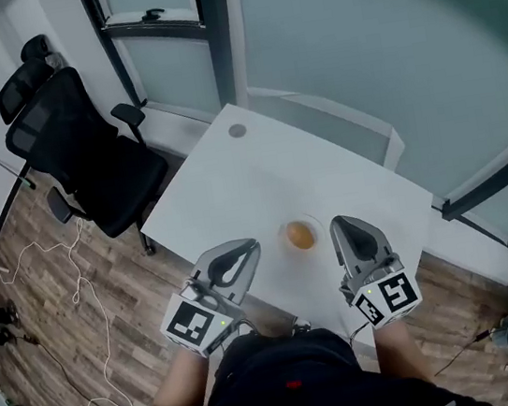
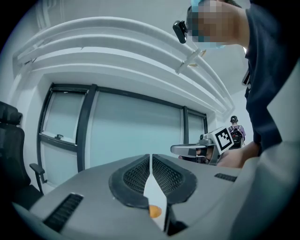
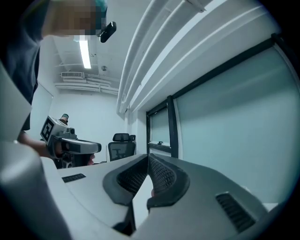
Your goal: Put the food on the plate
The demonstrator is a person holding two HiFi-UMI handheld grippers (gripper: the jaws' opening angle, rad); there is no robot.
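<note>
Food (image 1: 300, 235) in your head view already rests on what looks like a pale plate (image 1: 319, 231) on the tabletop (image 1: 258, 168), between your left gripper (image 1: 253, 245) and right gripper (image 1: 340, 224), touching neither. Your left gripper view shows its fingers (image 2: 136, 176) pressed together, empty, with the food glimpsed below. Your right gripper view shows fingers (image 3: 164, 176) likewise closed on nothing. Judging from this, little remains for your 2 grippers.
</note>
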